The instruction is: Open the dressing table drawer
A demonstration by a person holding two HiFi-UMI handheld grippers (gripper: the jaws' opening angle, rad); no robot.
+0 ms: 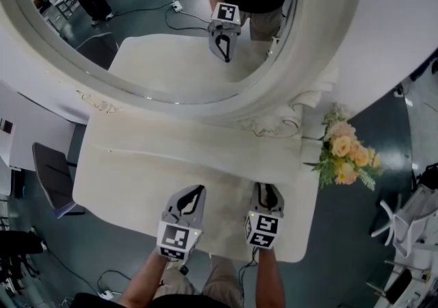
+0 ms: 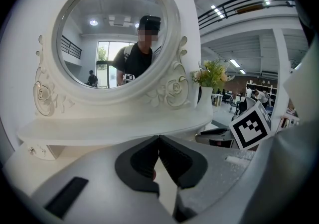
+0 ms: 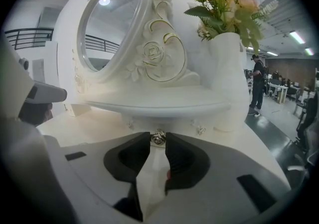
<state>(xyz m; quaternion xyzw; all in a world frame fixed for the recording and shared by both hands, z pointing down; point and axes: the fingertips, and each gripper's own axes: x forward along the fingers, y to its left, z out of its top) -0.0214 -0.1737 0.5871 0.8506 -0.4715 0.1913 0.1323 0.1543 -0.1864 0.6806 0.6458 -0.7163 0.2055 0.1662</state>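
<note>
A white dressing table [image 1: 130, 170] carries a big round mirror [image 1: 171, 26]. Below the mirror's shelf [image 3: 164, 103] is the drawer front with a small metal knob [image 3: 158, 138]. My right gripper [image 3: 158, 139] has its two dark pads closed on that knob, one on each side; in the head view it [image 1: 267, 194] points at the mirror base. My left gripper [image 2: 159, 138] hovers over the tabletop to its left, jaws shut with the tips touching and nothing between them. In the head view the left gripper [image 1: 194, 194] sits near the table's front edge.
A white vase of yellow and peach flowers [image 1: 345, 152] stands at the table's right end, close beside the right gripper [image 3: 229, 58]. The carved mirror frame [image 2: 174, 86] rises just behind the shelf. A dark chair [image 1: 51, 173] stands left of the table, and cables run across the floor.
</note>
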